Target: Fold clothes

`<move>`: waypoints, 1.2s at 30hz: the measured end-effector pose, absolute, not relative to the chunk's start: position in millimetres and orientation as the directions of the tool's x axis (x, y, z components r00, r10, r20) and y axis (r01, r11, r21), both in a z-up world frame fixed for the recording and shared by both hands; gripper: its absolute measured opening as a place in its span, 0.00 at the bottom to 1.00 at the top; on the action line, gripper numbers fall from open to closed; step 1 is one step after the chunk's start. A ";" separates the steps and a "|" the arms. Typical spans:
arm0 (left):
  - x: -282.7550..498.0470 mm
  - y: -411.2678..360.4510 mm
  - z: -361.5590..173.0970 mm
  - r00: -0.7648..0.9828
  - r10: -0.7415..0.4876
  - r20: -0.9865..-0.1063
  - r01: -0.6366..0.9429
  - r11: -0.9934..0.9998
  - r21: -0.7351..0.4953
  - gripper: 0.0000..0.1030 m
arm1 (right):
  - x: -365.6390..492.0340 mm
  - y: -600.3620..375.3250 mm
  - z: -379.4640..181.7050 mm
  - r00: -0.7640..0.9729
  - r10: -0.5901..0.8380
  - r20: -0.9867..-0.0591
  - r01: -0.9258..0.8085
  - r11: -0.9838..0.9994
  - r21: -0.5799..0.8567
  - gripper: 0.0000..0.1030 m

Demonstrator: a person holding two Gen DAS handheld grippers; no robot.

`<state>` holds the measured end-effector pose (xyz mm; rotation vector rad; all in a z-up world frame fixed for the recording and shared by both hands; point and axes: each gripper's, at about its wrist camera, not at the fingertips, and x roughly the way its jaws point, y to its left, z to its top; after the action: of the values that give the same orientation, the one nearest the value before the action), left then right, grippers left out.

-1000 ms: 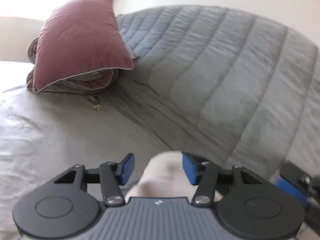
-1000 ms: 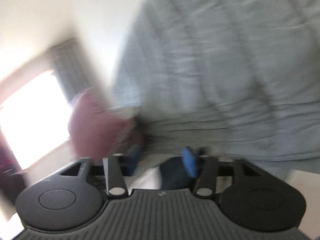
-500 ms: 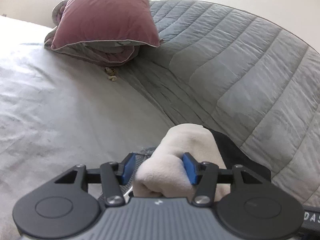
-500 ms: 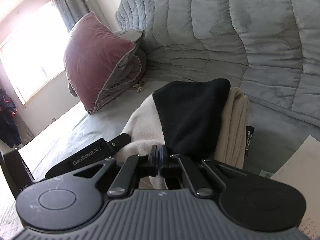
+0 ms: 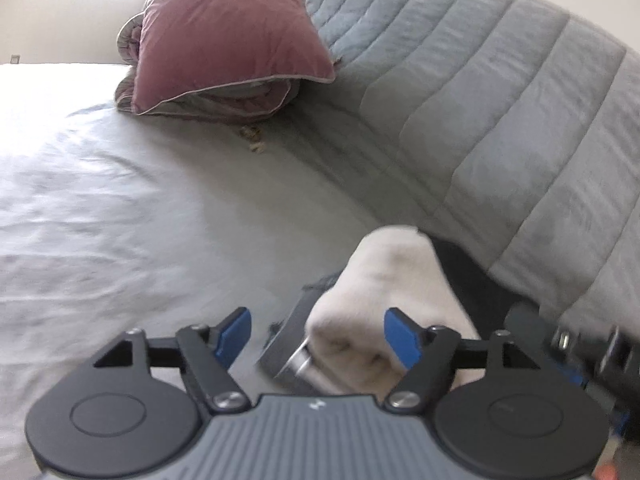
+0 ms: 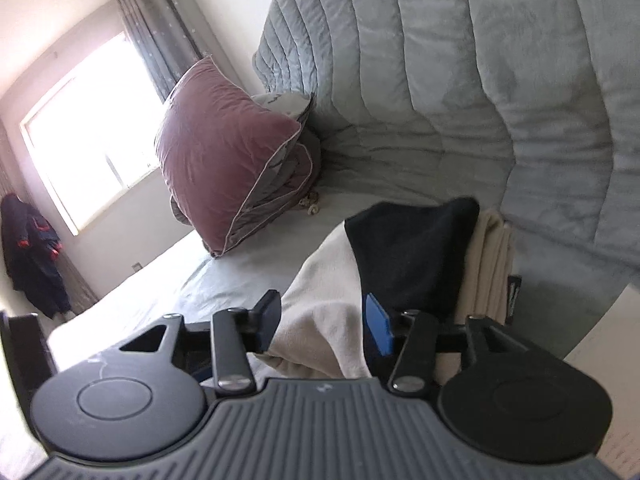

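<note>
A folded cream garment (image 6: 320, 304) lies on the bed with a black garment (image 6: 412, 256) folded over it. My right gripper (image 6: 323, 325) is at the stack's near edge, its jaws opening. Cream cloth sits between the pads, which do not press on it. In the left wrist view the cream garment's rolled end (image 5: 380, 292) lies between the jaws of my left gripper (image 5: 318, 334), which are opening too. Its left pad stands well clear of the cloth. The black garment (image 5: 472, 280) shows behind it.
A maroon pillow (image 5: 228, 32) leans on a folded grey quilt (image 5: 480, 100) at the bed's far side, a small tan object (image 5: 254, 140) below it. Pale sheet (image 5: 120, 220) spreads left. A window (image 6: 88, 120), a hanging dark jacket (image 6: 32, 248) and paper (image 6: 612, 360) show.
Both grippers' jaws have spread: the right was shut on the stack's near edge half a second ago, the left was closer on the cream cloth. Both views have shifted slightly.
</note>
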<state>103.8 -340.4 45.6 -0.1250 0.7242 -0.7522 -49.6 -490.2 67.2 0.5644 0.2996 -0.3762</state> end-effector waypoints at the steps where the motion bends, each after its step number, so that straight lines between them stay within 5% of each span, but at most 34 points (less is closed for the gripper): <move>1: 100.3 -335.9 48.9 0.504 -0.643 -0.577 0.577 0.748 -0.329 0.76 | -49.9 -488.6 69.2 0.886 -0.267 -0.379 0.430 0.779 0.456 0.57; 11: 64.1 -281.6 70.3 0.527 -0.467 -0.710 0.494 0.848 -0.191 0.99 | -57.5 -460.6 93.6 0.813 -0.326 -0.483 0.529 0.761 0.376 0.78; 15: 44.7 -269.3 77.5 0.528 -0.428 -0.733 0.480 0.863 -0.159 0.99 | -72.6 -451.8 114.0 0.792 -0.361 -0.492 0.566 0.737 0.370 1.00; 36: -30.6 -243.1 57.7 0.592 -0.273 -0.758 0.318 0.944 -0.092 1.00 | -98.3 -431.6 81.1 0.704 -0.401 -0.586 0.598 0.780 0.184 1.00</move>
<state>-30.6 -243.1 57.7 0.0554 0.8718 -0.3441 -98.3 -431.6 81.1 0.3791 0.5530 -0.5704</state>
